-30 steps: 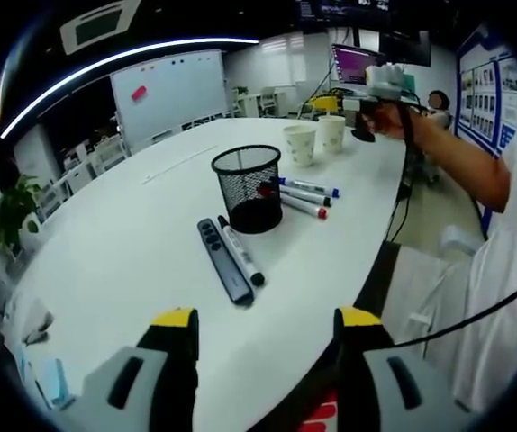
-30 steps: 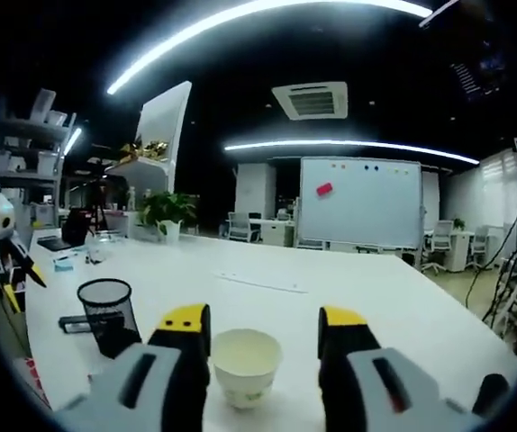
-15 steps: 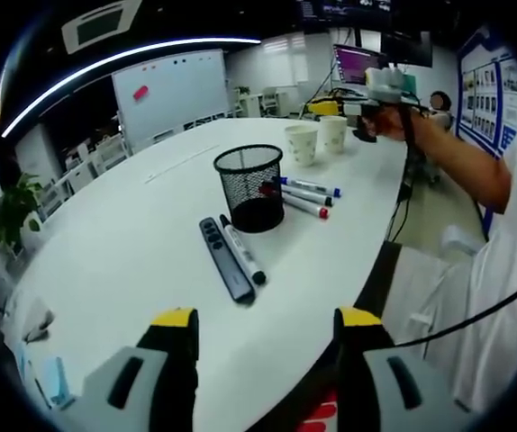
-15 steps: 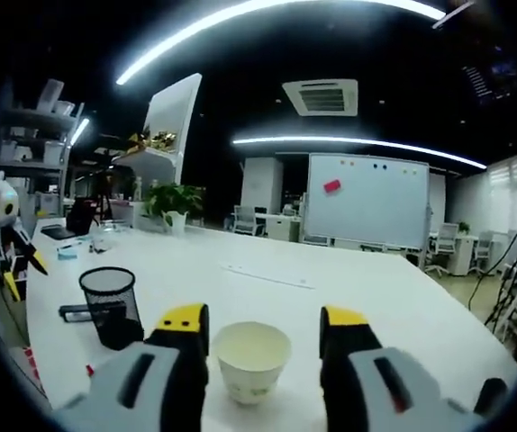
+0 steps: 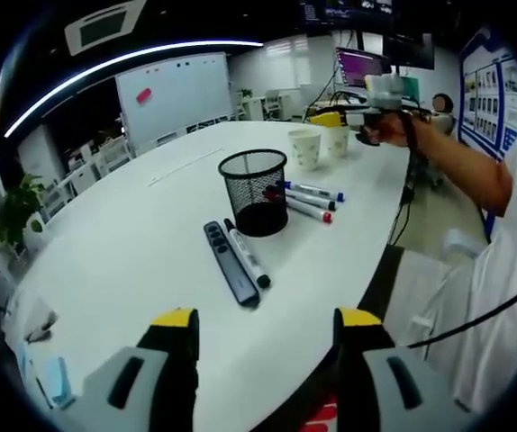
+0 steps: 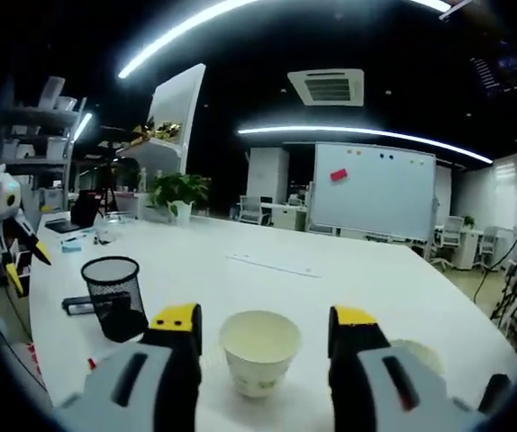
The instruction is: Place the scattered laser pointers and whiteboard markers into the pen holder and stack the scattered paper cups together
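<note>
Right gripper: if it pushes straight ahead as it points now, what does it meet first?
The paper cup, standing upright between the open jaws of the right gripper. Depth is unclear, but it looks close.

A black mesh pen holder stands upright mid-table. A dark laser pointer and whiteboard marker lie side by side nearer; three markers lie right. Two white paper cups stand farther back.

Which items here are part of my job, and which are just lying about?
Job: pen holder; laser pointer; whiteboard markers; paper cups; right gripper, open around one cup.
Lying about: potted plant; whiteboard; ruler.
</note>
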